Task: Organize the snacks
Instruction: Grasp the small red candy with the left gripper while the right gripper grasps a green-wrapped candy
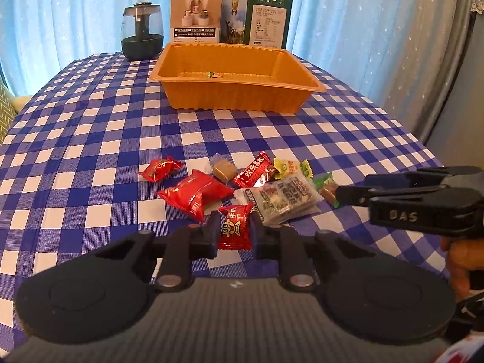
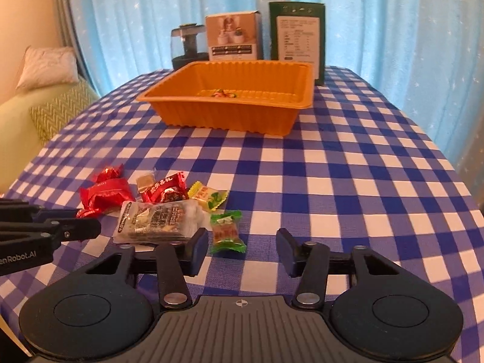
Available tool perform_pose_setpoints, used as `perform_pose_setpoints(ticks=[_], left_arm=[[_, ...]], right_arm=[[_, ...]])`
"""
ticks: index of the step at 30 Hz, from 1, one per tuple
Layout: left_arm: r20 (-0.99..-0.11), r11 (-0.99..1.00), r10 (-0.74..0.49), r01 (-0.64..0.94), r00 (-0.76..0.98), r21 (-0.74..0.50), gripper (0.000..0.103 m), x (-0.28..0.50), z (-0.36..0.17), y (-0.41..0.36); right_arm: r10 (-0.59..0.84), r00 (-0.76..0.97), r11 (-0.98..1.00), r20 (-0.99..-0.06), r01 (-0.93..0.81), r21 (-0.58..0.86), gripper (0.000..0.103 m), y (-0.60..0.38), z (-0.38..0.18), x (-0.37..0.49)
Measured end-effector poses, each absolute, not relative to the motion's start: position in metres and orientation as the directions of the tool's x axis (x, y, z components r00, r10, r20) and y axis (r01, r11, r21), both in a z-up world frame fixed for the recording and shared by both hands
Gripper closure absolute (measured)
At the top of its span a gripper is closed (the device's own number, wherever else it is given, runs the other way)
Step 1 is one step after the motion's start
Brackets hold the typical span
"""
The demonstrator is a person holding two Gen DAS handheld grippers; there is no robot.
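**Held candy faced the tray straight ahead**

The left gripper (image 1: pixel 234 232) pinched a small red candy (image 1: pixel 235 227) upright, just above the desk (image 1: pixel 90 151). The orange tray (image 1: pixel 239 80) lay well ahead, past the snack pile (image 1: pixel 272 193). The right gripper (image 2: pixel 242 249) hung agape beside a green candy (image 2: pixel 227 231).

Raised letters "DAS" on the black right gripper (image 1: pixel 341 195) at the right edge of the left wrist view, and white lettering "enRobot.AI", cut off at the frame edge, on the left gripper (image 2: pixel 90 222) at lower left of the right wrist view.
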State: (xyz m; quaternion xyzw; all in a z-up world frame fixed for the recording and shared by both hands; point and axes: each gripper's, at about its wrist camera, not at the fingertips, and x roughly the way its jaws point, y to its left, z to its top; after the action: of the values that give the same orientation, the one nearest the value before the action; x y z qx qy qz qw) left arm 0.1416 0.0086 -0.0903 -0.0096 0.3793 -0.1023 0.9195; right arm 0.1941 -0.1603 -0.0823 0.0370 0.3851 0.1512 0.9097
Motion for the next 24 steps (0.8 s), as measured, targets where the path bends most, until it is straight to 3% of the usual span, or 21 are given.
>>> perform_pose_setpoints(ticks=[12, 24], left_arm=[[-0.703, 0.979, -0.198, 0.17, 0.684, -0.11, 0.086, 0.147, -0.095, 0.007], [-0.699, 0.979, -0.196, 0.177, 0.688, -0.1, 0.086, 0.146, -0.094, 0.005]], right_arm=[[0.292, 0.639, 0.945, -0.712, -0.306, 0.113, 0.075, -0.14, -0.097, 0.209], [0.288, 0.652, 0.945, -0.701, -0.314, 0.097, 0.079, -0.14, -0.094, 0.203]])
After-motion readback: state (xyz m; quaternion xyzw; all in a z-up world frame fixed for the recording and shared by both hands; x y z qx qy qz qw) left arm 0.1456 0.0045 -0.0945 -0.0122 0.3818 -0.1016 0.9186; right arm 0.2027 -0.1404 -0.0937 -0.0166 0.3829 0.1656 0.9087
